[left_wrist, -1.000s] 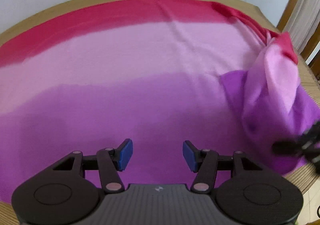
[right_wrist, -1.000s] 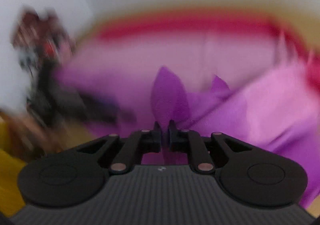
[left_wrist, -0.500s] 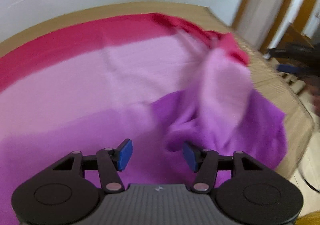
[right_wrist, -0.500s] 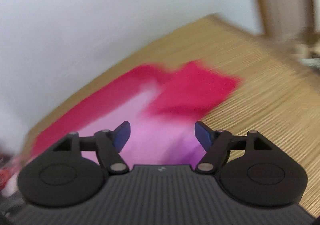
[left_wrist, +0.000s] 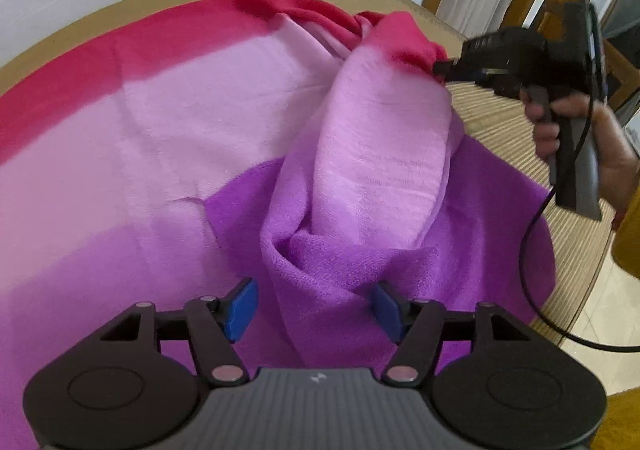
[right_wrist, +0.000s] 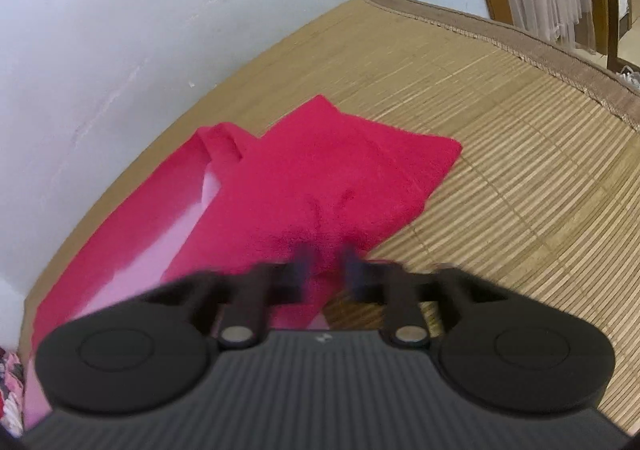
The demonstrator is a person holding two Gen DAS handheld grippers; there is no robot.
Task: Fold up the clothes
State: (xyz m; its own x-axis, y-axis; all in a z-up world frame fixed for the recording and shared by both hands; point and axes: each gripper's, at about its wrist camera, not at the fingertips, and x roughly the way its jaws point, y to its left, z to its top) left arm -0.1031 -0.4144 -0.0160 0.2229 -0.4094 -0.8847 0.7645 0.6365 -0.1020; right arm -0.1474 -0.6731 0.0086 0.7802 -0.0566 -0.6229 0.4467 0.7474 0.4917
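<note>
Now the soft fleece garment banded crimson, pale pink and violet [left_wrist: 168, 137] lies spread over the woven bamboo mat [right_wrist: 520, 177], and its right side has come up off the mat into a bunched ridge that was flatter a second ago. The left gripper [left_wrist: 314, 308] has swung rightward, so its blue-padded jaws, wide apart as before and holding nothing, now straddle the violet fold at the ridge's near end. To the right, the right gripper [left_wrist: 440, 67], which half a second ago stood wide open, now meets the crimson corner. In its own view the jaws are blurred and nearly together on that cloth; whether they have fully clenched I cannot tell. A two-ended lift of the side looks ready, I judge. No readable writing shows; only a small emblem on each gripper body.
</note>
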